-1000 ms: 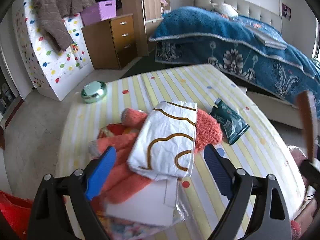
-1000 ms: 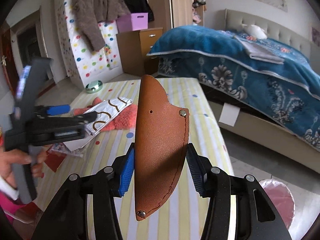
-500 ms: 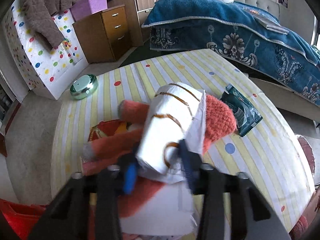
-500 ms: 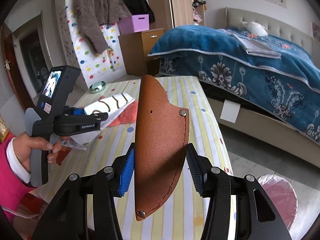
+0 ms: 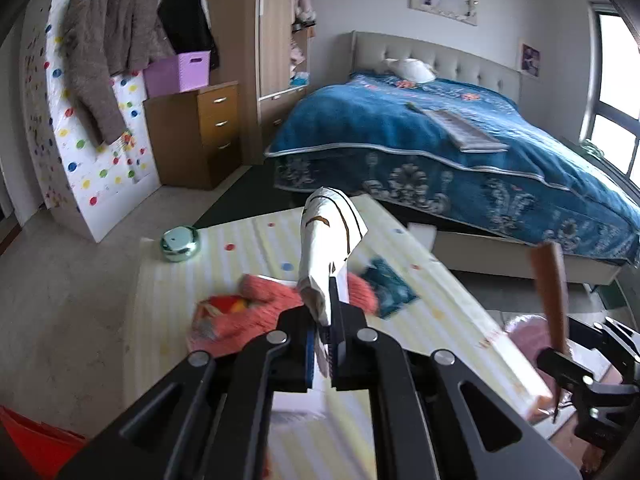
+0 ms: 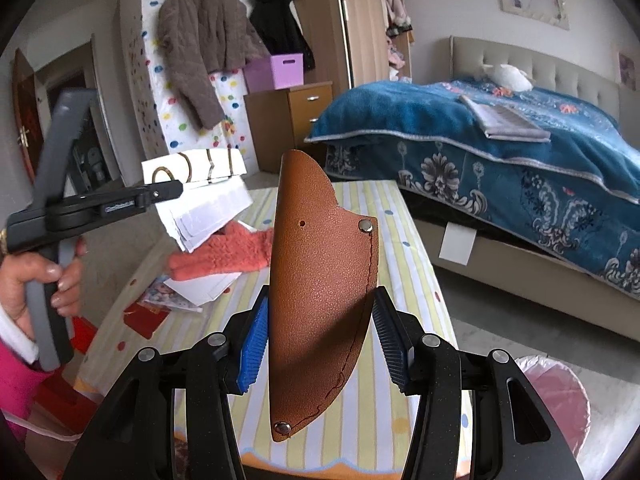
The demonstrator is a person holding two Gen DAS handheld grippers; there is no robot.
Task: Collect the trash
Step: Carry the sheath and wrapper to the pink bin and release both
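Our left gripper pinches the white wrapper above the table; our right gripper clamps the brown sheath.

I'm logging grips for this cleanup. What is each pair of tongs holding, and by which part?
Left tongs: white paper wrapper, pinched at its lower edge. Right tongs: brown leather sheath, clamped across its wide lower half.

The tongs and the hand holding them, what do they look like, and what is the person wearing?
Both tongs are black: the right tongs have angular arms with silver rivets and ribbed blue pads. The left tongs sit on a grey pistol-style handle with a small white label on the side. The left hand shows a white cuff and a pink sleeve.
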